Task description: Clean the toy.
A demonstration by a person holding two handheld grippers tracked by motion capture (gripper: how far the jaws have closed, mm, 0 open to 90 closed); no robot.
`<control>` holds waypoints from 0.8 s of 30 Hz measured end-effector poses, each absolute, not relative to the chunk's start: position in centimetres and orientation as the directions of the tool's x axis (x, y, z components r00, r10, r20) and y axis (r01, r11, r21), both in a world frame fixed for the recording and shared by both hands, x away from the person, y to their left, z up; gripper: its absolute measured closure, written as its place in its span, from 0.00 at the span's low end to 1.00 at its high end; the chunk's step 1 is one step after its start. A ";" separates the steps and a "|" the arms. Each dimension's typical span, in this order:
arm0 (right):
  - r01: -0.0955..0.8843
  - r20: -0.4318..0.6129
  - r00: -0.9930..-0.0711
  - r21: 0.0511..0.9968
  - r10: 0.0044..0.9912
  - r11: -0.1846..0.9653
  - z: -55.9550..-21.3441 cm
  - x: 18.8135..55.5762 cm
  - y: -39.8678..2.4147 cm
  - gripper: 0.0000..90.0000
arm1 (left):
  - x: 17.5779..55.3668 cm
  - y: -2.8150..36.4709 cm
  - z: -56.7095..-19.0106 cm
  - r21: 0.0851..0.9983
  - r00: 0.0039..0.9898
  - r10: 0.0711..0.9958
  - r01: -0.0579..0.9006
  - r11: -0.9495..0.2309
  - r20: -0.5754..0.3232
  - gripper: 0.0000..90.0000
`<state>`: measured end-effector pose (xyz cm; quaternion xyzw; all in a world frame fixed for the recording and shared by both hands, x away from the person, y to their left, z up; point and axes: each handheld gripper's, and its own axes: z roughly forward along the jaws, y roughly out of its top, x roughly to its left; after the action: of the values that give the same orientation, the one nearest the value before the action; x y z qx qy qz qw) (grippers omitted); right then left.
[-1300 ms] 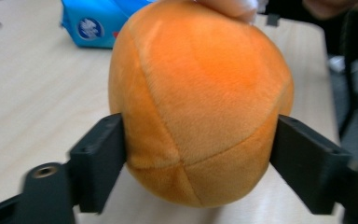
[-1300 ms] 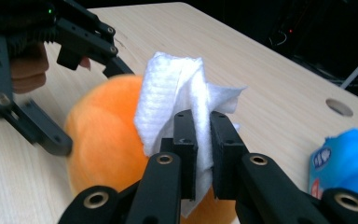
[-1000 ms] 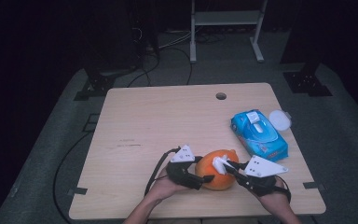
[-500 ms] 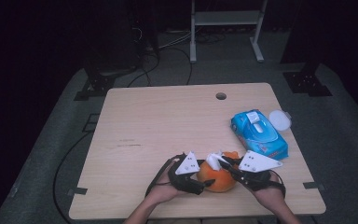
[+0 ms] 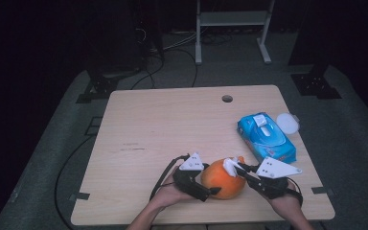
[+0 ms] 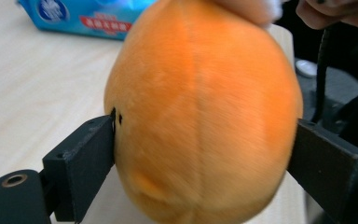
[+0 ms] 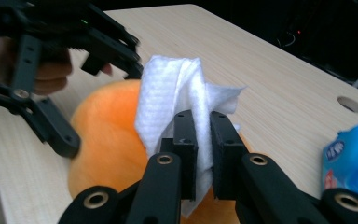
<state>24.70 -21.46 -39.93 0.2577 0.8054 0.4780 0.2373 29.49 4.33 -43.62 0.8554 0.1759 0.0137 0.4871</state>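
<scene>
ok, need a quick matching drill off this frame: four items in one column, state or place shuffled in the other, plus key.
Items
1. orange plush toy
2. white wipe
3. blue wipes pack
4. white round lid

States or places
A. lying on the table just beyond the pack
B. pinched in the right gripper
C. between the wide jaws of the left gripper, which have just been opening
D. on the table's right side, flap on top

Pairs: 1-C, 2-B, 3-D, 4-A
</scene>
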 end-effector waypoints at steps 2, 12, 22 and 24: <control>0.172 -0.148 -0.764 0.891 0.628 0.420 -39.6 24.4 -20.8 0.91 | 29.1 4.3 -43.4 0.856 0.942 0.318 0.249 -0.454 -0.105 0.20; 0.108 -0.184 -0.807 0.888 0.561 0.447 -38.3 24.9 -17.1 0.91 | 27.7 4.3 -42.5 0.849 0.947 0.262 -0.018 -0.528 0.183 0.41; 0.182 -0.146 -0.762 0.886 0.631 0.425 -39.0 26.2 -20.5 0.91 | 28.5 4.8 -43.0 0.859 0.958 0.268 0.051 -0.509 0.103 0.30; 0.192 -0.139 -0.753 0.889 0.643 0.417 -39.1 26.2 -21.0 0.91 | 28.8 4.9 -43.1 0.866 0.959 0.279 0.093 -0.491 0.055 0.27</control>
<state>26.18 -21.03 -39.05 0.2588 0.8073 0.4741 0.2379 28.83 4.93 -43.05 0.8582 0.1084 0.0946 0.4927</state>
